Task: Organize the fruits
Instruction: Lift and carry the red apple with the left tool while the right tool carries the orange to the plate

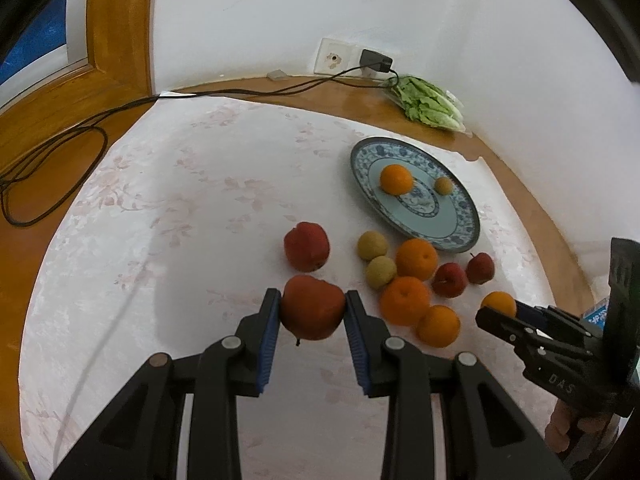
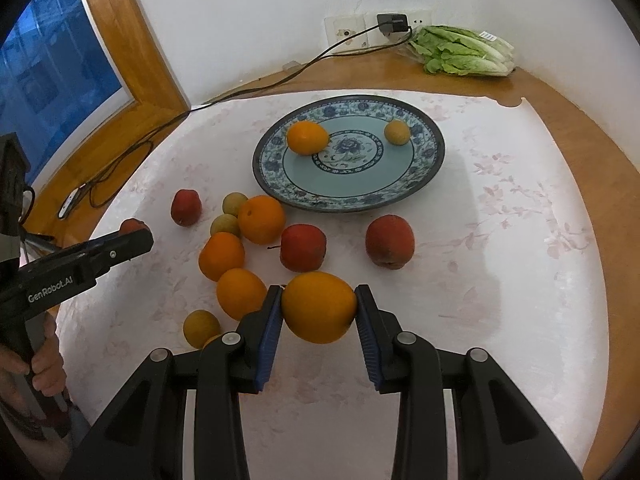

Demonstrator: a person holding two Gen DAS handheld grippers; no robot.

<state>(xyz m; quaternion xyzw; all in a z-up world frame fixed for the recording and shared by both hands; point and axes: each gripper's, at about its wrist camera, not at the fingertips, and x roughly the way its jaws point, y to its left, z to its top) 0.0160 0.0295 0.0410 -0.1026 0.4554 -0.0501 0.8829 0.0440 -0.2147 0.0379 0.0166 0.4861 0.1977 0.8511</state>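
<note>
Left gripper (image 1: 312,307): blue pads clamp a round red apple (image 1: 313,306), held above the white floral tablecloth (image 1: 180,184). Right gripper (image 2: 319,307): pads clamp a round orange (image 2: 319,307), likewise off the cloth. From the orange, loose oranges, red apples and small yellow-green fruits lie at 9 to 12 o'clock. Blue-patterned ceramic plate (image 2: 434,148) at 12 o'clock carries one orange and one small yellow-green fruit.

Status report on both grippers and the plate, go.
Left gripper shut on red apple. Right gripper shut on orange. Plate holds one orange, one small yellow-green fruit. Path clear.
</note>
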